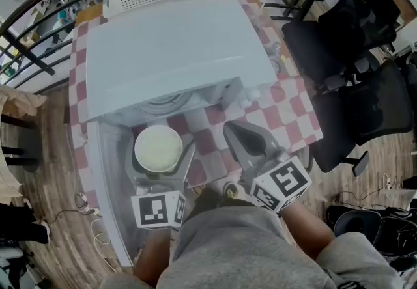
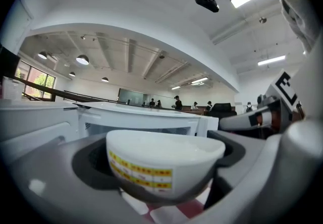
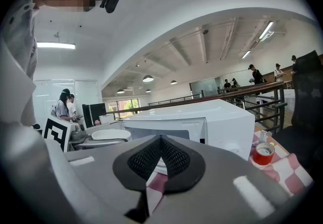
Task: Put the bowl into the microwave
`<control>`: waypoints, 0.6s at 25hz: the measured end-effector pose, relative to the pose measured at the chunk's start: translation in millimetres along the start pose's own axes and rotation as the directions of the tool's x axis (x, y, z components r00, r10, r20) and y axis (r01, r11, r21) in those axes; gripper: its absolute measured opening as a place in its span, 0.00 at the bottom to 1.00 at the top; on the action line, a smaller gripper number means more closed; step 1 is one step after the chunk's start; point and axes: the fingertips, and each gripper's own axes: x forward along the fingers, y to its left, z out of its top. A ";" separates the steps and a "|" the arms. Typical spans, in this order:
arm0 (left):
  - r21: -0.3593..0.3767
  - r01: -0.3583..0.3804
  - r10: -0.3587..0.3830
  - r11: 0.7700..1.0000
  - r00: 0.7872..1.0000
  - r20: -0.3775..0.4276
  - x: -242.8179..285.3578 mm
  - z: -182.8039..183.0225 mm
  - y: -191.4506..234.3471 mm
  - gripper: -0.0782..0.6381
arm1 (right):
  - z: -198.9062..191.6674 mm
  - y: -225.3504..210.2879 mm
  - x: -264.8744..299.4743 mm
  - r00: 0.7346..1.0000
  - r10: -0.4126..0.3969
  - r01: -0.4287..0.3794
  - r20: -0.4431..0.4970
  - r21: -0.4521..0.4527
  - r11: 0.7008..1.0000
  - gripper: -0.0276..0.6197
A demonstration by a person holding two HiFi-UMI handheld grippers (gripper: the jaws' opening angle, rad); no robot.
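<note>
Red-and-white checked surface [image 1: 296, 109] carries the boxy white microwave oven [image 1: 176, 53], its door [image 1: 104, 196] swung open. Your left gripper [image 1: 159, 151] has its fingers clamped round the round white bowl [image 2: 166, 160], held just before the opening. Your right gripper [image 3: 160, 143] hovers beside it, fingers pressed together on nothing.

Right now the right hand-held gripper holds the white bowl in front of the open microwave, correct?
No: the left hand-held gripper holds the white bowl in front of the open microwave, as the left gripper view shows. The right hand-held gripper is shut and empty.
</note>
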 end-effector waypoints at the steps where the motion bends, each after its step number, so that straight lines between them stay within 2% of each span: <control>1: -0.002 -0.001 0.001 1.000 1.000 0.000 1.3 -0.2 1.3 0.87 | -0.7 0.0 -0.3 1.000 -0.001 0.001 0.000 0.002 1.000 0.04; 9: 0.017 -0.009 0.010 1.000 1.000 -0.018 16.0 -9.1 11.6 0.87 | -8.1 -0.7 5.1 1.000 -0.002 0.002 -0.008 0.016 1.000 0.04; 15: 0.000 -0.037 0.037 0.999 0.998 -0.041 28.6 -23.6 23.8 0.87 | -18.4 -2.4 22.1 1.000 0.007 -0.006 -0.016 0.032 0.999 0.04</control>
